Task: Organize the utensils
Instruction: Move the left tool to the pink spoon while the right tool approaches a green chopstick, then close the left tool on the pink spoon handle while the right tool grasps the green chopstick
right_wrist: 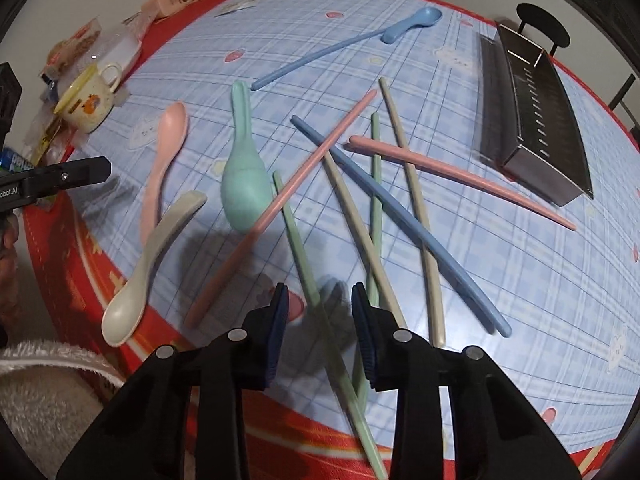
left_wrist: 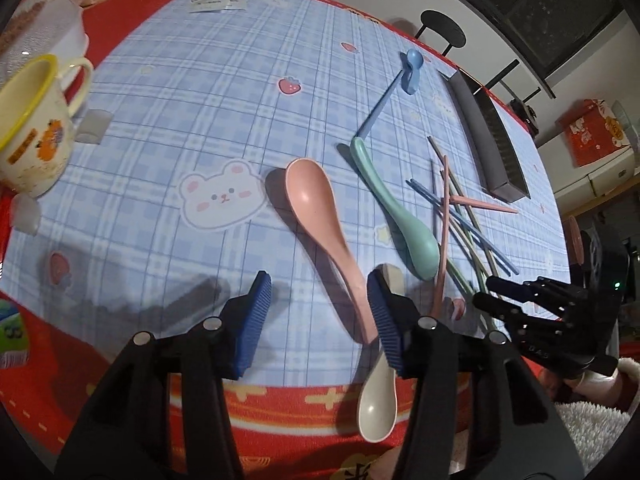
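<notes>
Left wrist view: left gripper points down at the blue plaid tablecloth, jaws apart, nothing pinched. Pink spoon lies with its handle running down between the pads, close to the right pad; contact can't be confirmed. Beige spoon sits under the right finger, bowl over the red table edge. Green spoon lies bowl-down just right of the pink one. Blue spoon is far off near the dark metal utensil holder. A tangle of chopsticks sits between the green spoon and the holder. Cream mug at left edge. Right gripper visible at right, above the chopstick ends.

Right wrist view: right gripper has jaws apart, straddling a green chopstick; pads not pressing it. Around it lie a second green chopstick, two beige chopsticks, a blue chopstick and two pink chopsticks, crossed in a loose pile. Holder lies on its side at upper right, apart from the pile. Left gripper's finger enters at left.
</notes>
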`<state>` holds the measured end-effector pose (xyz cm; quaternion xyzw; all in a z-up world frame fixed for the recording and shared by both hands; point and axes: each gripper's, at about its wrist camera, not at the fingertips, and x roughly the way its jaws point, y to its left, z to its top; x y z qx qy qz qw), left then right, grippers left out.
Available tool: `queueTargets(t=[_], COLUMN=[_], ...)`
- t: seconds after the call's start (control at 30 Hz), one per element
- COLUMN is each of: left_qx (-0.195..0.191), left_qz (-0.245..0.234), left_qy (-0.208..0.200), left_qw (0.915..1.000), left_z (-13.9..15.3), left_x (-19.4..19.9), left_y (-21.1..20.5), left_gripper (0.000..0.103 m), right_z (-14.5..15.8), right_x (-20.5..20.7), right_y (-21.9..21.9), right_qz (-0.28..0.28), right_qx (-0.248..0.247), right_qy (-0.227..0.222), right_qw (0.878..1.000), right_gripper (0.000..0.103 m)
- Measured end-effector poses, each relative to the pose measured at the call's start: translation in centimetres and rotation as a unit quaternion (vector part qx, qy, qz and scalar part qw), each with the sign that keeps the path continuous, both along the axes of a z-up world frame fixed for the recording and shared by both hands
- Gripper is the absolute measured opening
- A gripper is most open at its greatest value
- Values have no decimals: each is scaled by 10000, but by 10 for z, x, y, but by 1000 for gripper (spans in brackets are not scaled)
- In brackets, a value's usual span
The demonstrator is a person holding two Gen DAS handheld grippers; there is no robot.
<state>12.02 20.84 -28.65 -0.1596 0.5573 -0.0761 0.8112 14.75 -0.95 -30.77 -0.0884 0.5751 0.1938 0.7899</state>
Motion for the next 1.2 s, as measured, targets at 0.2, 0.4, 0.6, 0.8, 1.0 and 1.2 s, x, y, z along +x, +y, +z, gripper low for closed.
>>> queueTargets(t=[0.2,0.4,0.6,0.8,1.0,1.2], left_qx=[-297,-517,-737,-775,-629,-416], left_qz=[-98,-214,-155,-78,-273,-342], left_qy=[131,239,401,396,381,272], left_qw=[9994,9981,9964,9962,9969,9982], left_z=[-14,-29,-41,-43,-42,-42], left_x=[12,23,28,28,26,20], left_y=[0,-9,-13,-14,-28,-34], left_gripper=[51,41,32,31,31,25], right_z=[-12,-13,-13,-14,-13,-14], right_x=[0,-3,-8,-9,-9,-17], right_y=[2,1,-7,-7,-2,2], right_qz=[-107,-179,-329,-406,-491,-443], right_qx=[-70,-106,57,105,32,-99], right_qy=[185,110,179,195,196,94], right_qw=[9997,9997,9993,9989,9986,9989], right_gripper=[29,21,10,8,8,8])
